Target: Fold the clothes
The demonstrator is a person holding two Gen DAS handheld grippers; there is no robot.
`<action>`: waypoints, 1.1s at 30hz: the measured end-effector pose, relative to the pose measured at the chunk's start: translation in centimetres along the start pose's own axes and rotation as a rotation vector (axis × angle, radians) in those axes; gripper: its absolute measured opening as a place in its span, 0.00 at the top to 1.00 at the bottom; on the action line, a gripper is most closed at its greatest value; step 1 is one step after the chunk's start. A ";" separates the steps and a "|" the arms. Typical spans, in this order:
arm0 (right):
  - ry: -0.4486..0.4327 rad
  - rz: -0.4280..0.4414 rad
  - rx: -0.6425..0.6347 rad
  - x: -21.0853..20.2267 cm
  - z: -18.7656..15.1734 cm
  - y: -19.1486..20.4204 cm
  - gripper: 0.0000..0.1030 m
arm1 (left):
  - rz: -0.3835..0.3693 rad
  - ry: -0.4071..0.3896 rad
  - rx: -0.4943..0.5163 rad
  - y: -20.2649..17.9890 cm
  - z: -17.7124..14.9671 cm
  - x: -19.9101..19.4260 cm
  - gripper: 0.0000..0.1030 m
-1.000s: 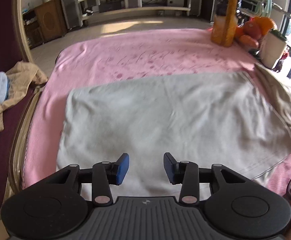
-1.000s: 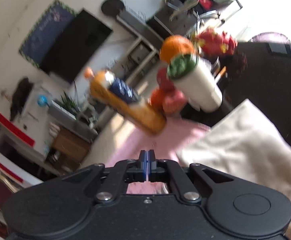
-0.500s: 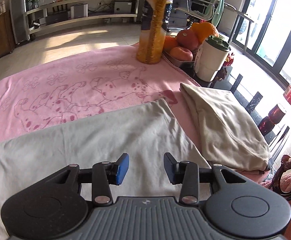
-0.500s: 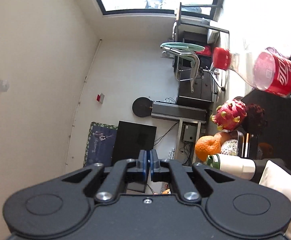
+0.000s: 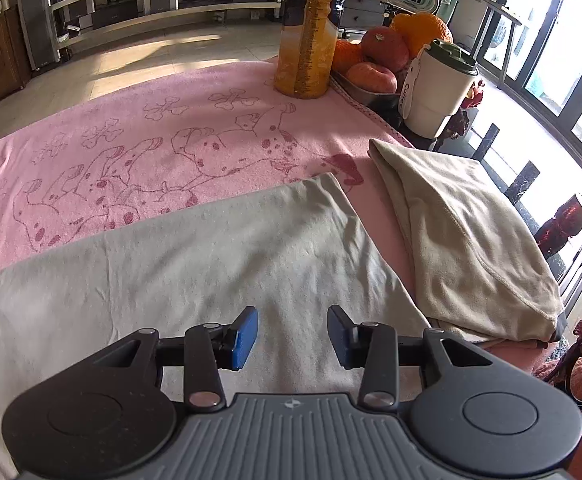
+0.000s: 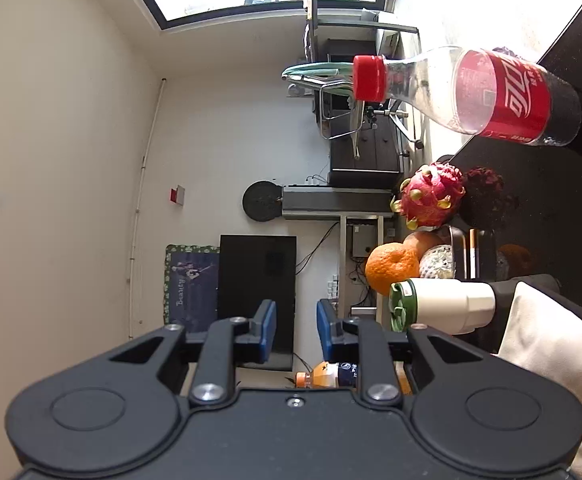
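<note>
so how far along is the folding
Done: a beige garment lies folded at the right edge of the pink blanket. In hand: nothing; the left hand-held gripper hangs open over the flat grey garment, and the right hand-held gripper, whose jaws have just been opening, holds nothing and faces the room. Left: folding the grey garment.

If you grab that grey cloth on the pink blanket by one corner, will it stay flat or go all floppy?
Probably floppy. The grey cloth lies limp with soft wrinkles, so a lifted corner would likely droop and drag the rest. It looks thin and light, so it may slide a little over the pink blanket. The beige folded cloth beside it keeps rounded, soft edges, hinting at the same give.
</note>
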State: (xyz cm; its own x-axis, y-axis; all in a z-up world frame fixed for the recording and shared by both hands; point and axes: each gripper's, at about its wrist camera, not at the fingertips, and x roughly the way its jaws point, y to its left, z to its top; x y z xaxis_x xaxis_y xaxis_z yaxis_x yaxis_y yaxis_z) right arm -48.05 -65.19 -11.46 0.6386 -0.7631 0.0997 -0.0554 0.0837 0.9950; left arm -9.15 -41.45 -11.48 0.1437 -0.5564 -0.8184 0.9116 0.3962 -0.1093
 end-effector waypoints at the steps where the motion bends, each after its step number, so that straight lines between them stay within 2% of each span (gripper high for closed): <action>1: -0.007 -0.006 -0.004 -0.1 0.0 0.0 0.77 | 0.003 0.001 -0.002 0.0 0.0 0.0 0.61; 9: -0.045 -0.049 -0.030 -1.0 0.2 0.0 0.70 | 0.015 0.009 -0.014 0.1 -0.5 0.0 0.61; 15: -0.032 -0.040 -0.093 -1.4 -1.3 2.2 0.65 | 0.050 -0.040 -0.042 1.7 -1.4 -3.3 0.61; 18: -0.015 -0.025 -0.179 -2.3 -3.2 4.6 0.58 | 0.100 -0.064 -0.053 3.1 -2.3 -5.7 0.60; 20: 0.014 -0.050 -0.229 -2.6 -4.8 5.7 0.51 | 0.176 -0.014 -0.056 4.3 -3.3 -6.0 0.60; 22: 0.089 -0.125 -0.260 -2.2 -7.0 5.9 0.49 | 0.263 0.050 -0.062 5.7 -4.6 -6.0 0.60; 23: 0.155 -0.178 -0.273 -1.6 -8.3 5.6 0.45 | 0.301 0.078 -0.078 6.6 -5.5 -6.0 0.60; 24: 0.244 -0.239 -0.294 -0.7 -9.8 5.1 0.37 | 0.312 0.085 -0.092 7.5 -6.5 -6.2 0.60; 25: 0.329 -0.296 -0.316 0.1 -11.2 4.7 0.34 | 0.323 0.092 -0.106 8.3 -7.5 -6.3 0.60; 27: 0.482 -0.392 -0.378 1.0 -14.7 3.5 0.30 | 0.305 0.093 -0.155 10.0 -9.3 -6.4 0.60; 29: 0.585 -0.459 -0.430 1.0 -17.7 2.0 0.28 | 0.278 0.097 -0.212 11.5 -10.9 -6.3 0.60; 31: 0.644 -0.529 -0.473 0.8 -19.8 0.2 0.25 | 0.266 0.088 -0.231 12.3 -11.9 -6.1 0.61; 33: 0.673 -0.614 -0.506 0.5 -21.0 -1.7 0.25 | 0.262 0.062 -0.204 12.1 -12.3 -6.0 0.61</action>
State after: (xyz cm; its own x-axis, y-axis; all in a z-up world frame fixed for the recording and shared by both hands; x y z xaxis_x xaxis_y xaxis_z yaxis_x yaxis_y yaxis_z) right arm -31.53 -52.21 -13.37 0.7528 -0.2634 -0.6032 0.6526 0.1795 0.7361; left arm -3.67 -24.33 -14.79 0.3334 -0.3730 -0.8658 0.7498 0.6616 0.0037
